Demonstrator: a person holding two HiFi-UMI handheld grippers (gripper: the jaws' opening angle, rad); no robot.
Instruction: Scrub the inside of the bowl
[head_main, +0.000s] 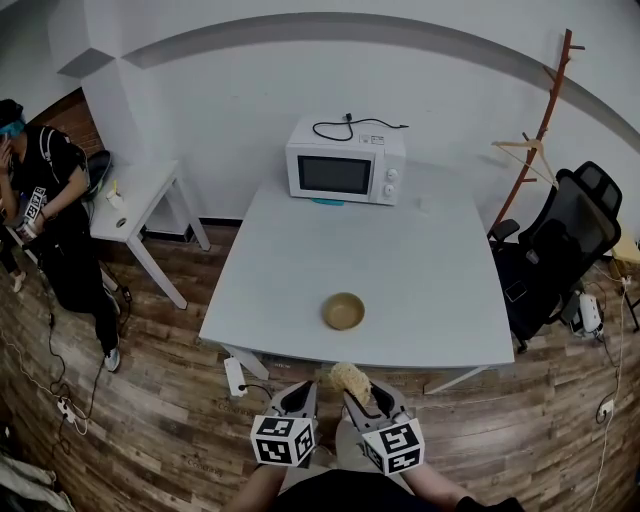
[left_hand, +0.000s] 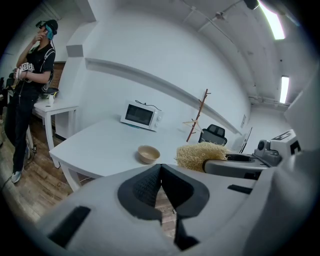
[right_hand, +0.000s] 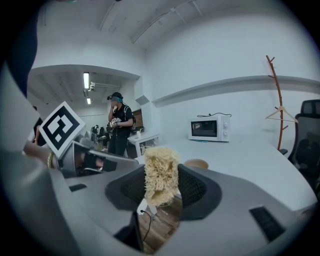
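Left gripper (left_hand: 160, 175): jaws pressed together, pads meeting, nothing between them. Right gripper (right_hand: 161, 186): clamped on a pale straw-coloured fibrous scrubber (head_main: 351, 378), pads pressing it from both sides, its frayed top standing up above the jaws and its lower end hanging just below them. I hold both grippers side by side, close to my body, over the wooden floor (head_main: 170, 420) just short of the near edge of the white bench (head_main: 400, 270), pointing toward it and tilted slightly down. The bowl (head_main: 344, 311), tan and round, sits upright on the bench near that near edge, roughly ahead of the gap between my grippers and apart from both; nothing touches it, and I cannot make out anything inside it. Far side of the bench: a white microwave (head_main: 345, 163) against the wall, a black cord coiled on its top. Right of the bench, a black office chair (head_main: 565, 240) and a reddish wooden coat stand (head_main: 545, 130). Left, a small white side table (head_main: 135, 195) and beside it a person (head_main: 55, 200) in dark clothes standing with one hand raised to the head. A white power strip (head_main: 235, 377) lies on the floor under the bench's near edge.
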